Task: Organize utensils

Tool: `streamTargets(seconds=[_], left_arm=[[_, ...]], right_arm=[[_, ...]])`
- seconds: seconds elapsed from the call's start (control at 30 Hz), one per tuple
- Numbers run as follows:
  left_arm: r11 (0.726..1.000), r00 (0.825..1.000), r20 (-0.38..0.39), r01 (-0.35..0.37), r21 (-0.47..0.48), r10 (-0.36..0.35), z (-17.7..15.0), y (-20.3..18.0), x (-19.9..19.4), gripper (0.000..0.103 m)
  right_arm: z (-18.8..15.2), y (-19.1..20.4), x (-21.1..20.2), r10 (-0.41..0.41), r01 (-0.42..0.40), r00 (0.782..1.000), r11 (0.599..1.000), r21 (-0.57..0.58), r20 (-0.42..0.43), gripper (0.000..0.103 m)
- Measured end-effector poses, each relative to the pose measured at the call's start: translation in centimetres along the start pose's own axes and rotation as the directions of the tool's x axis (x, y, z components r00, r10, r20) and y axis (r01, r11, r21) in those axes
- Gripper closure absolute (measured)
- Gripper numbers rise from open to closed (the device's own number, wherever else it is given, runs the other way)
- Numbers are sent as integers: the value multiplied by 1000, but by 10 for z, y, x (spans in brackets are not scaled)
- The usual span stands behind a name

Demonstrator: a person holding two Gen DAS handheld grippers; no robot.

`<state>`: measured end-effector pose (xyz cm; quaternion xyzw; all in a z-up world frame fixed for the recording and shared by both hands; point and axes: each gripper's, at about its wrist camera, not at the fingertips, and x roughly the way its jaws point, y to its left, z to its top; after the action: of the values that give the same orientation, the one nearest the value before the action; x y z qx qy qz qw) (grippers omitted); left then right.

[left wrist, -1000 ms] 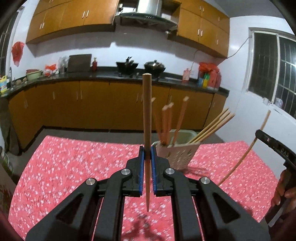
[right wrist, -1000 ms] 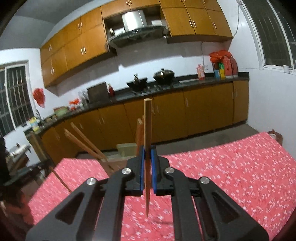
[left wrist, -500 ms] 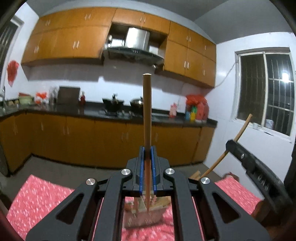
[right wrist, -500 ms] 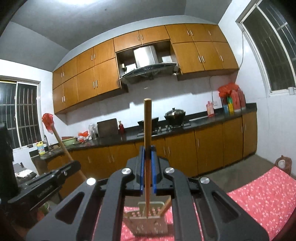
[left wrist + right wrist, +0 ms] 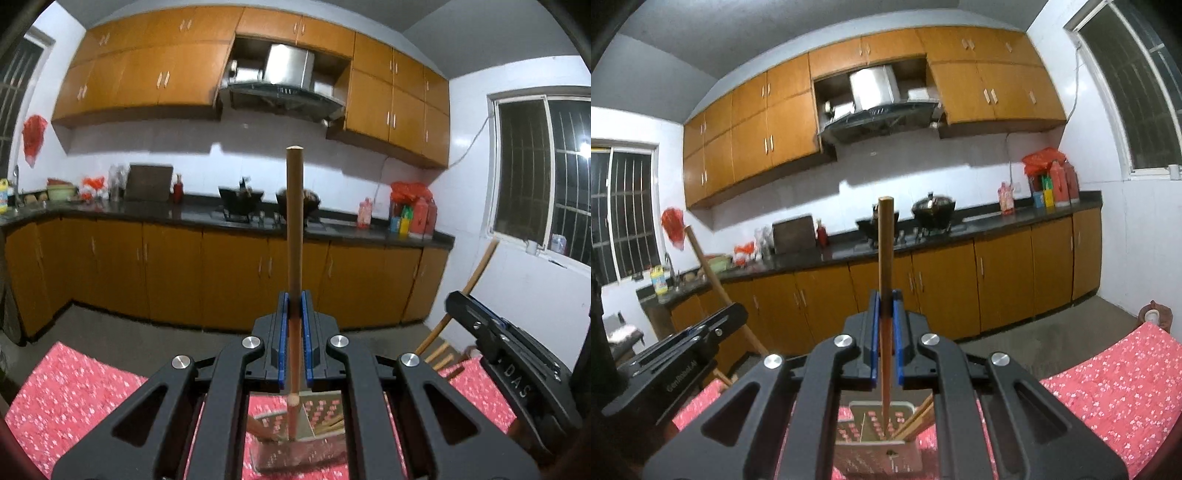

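My left gripper (image 5: 293, 299) is shut on an upright wooden chopstick (image 5: 294, 221); its lower tip hangs just above the perforated utensil holder (image 5: 295, 458). My right gripper (image 5: 884, 297) holds a second chopstick (image 5: 885, 243) upright between its blue pads, and its jaws are opening. That stick's lower end reaches down into the holder (image 5: 879, 454), where other chopsticks (image 5: 916, 421) lean. Each gripper shows in the other's view: the right one (image 5: 458, 301) at the right, the left one (image 5: 735, 310) at the left.
The holder stands on a table with a red flowered cloth (image 5: 1108, 387). Beyond the table run brown kitchen cabinets (image 5: 166, 280) and a dark counter with pots. A barred window (image 5: 546, 177) is on the right wall.
Both grippers have risen and moved forward over the holder with their chopsticks. The holder, once ahead on the table, now lies right under the fingertips.
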<state>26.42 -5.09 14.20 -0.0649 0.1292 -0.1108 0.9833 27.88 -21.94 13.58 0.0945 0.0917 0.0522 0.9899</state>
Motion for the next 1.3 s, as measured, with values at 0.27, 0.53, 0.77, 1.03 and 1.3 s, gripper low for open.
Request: streamTargets(seconds=[0.27, 0.53, 0.77, 1.03, 1.3], left_arm=[[998, 1000, 28, -3, -60, 4, 9, 18, -22, 55], [998, 997, 79, 4, -59, 1, 15, 33, -78, 45], [997, 991, 105, -77, -8, 77, -11, 49, -137, 11], [985, 986, 70, -159, 71, 155, -60, 53, -181, 2], [974, 980, 7, -200, 107, 201, -109, 47, -202, 2]], right_arm=[[4, 1, -27, -18, 19, 999, 1000, -13, 45, 41], [8, -11, -91, -57, 58, 991, 998, -3, 124, 11], [-16, -8, -138, -77, 82, 994, 995, -58, 83, 4], [-68, 10, -175, -92, 91, 996, 989, -115, -5, 4], [-109, 28, -196, -98, 85, 993, 982, -171, -72, 4]])
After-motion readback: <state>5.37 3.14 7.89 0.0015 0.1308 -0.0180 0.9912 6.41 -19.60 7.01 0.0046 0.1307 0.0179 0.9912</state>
